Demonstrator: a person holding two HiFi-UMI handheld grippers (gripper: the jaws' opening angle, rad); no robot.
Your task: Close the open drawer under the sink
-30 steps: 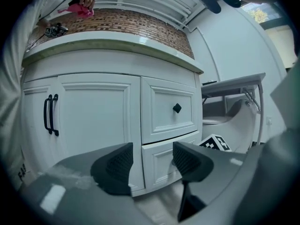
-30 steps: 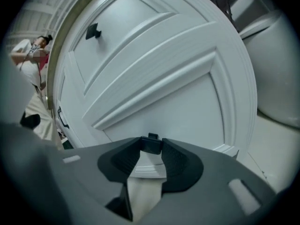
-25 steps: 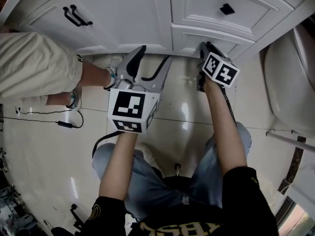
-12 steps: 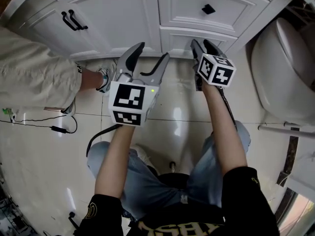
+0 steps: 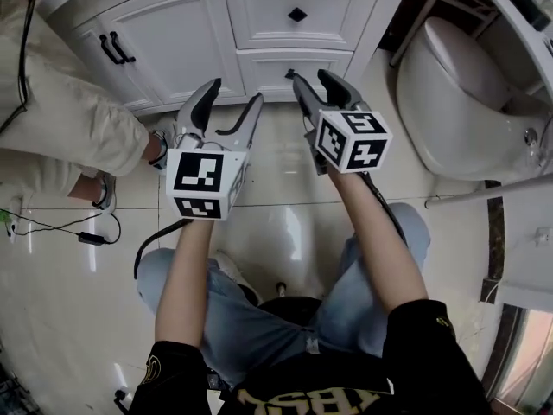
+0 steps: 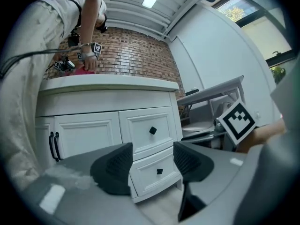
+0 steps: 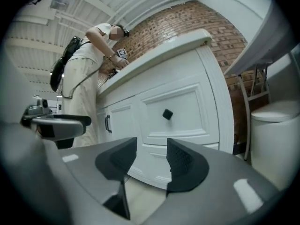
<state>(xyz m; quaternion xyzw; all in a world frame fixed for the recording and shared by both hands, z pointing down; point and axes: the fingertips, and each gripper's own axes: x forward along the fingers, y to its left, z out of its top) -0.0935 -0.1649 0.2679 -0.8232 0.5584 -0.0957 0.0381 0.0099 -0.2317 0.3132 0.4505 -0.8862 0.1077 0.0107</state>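
Note:
The white vanity has two stacked drawers with black knobs, an upper drawer (image 5: 298, 11) and a lower drawer (image 5: 276, 61). Both fronts sit flush with the cabinet face in the left gripper view, upper drawer (image 6: 152, 131) above lower drawer (image 6: 158, 171). My left gripper (image 5: 233, 95) is open and empty, a short way back from the cabinet. My right gripper (image 5: 316, 81) points at the lower drawer without touching it. Its jaws are opening with nothing between them. Between the right gripper (image 7: 152, 159) jaws only the drawer front shows.
A double door with black handles (image 5: 112, 48) is left of the drawers. Another person (image 5: 60, 119) stands at the counter on the left, with a cable (image 5: 86, 236) on the tiled floor beside them. A white toilet (image 5: 458, 102) stands close on the right.
Both grippers have risen and drawn back from the cabinet. The right gripper, shut and close against the lower drawer front before, has parted its jaws. The view has swung right.

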